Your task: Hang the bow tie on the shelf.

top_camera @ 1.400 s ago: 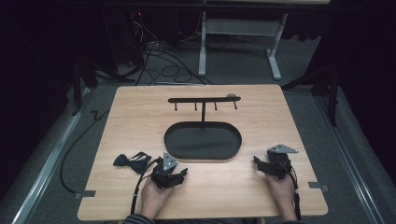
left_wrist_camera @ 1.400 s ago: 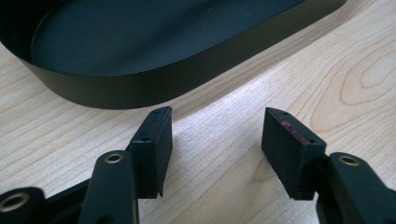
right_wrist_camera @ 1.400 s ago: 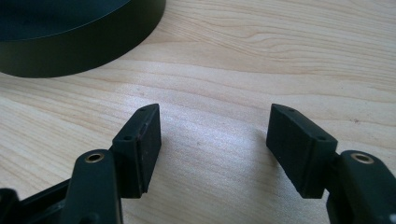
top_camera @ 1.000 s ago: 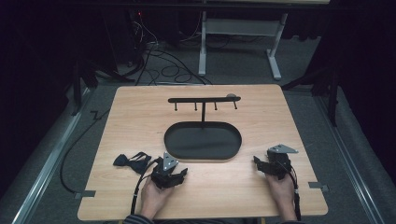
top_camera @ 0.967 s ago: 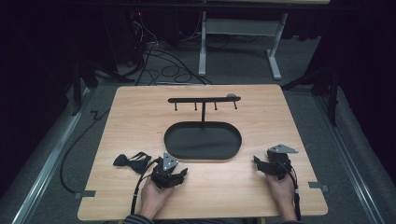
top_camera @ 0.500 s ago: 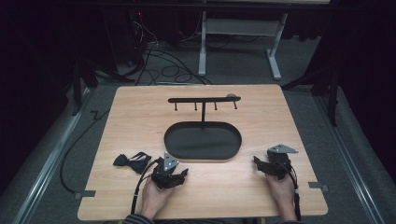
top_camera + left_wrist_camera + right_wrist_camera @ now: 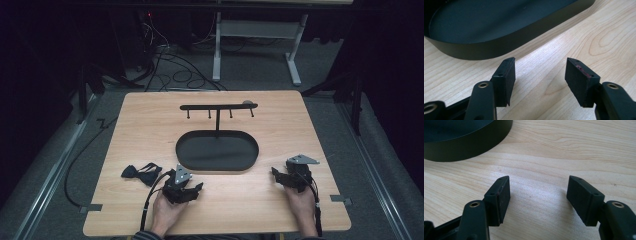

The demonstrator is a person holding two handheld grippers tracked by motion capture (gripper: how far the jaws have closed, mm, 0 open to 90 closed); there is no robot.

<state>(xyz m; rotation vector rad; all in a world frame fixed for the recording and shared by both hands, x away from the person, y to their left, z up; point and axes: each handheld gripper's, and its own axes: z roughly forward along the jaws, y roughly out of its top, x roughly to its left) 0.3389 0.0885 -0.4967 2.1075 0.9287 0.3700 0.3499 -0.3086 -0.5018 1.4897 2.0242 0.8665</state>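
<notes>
Dark room with grey floor [image 7: 60, 165] and cables [image 7: 170, 65]; pale wooden tabletop [image 7: 150, 120] carrying a black oval tray [image 7: 218, 152] with hook rack [image 7: 218, 106]. Bow tie [image 7: 141, 173] lies just beside the left hand-held gripper [image 7: 192, 187]; right hand-held gripper [image 7: 278, 175] rests near the tray; both jaws wide, empty.

- Oval tray [image 7: 217, 152] sits mid-tabletop [image 7: 150, 115]; we see the hook rack [image 7: 218, 106] rising at its far edge.
- Bow tie [image 7: 141, 173] lies near-left of tray, just left of our left gripper [image 7: 186, 187].
- Right gripper [image 7: 287, 177] rests near-right of tray, apart from it.
</notes>
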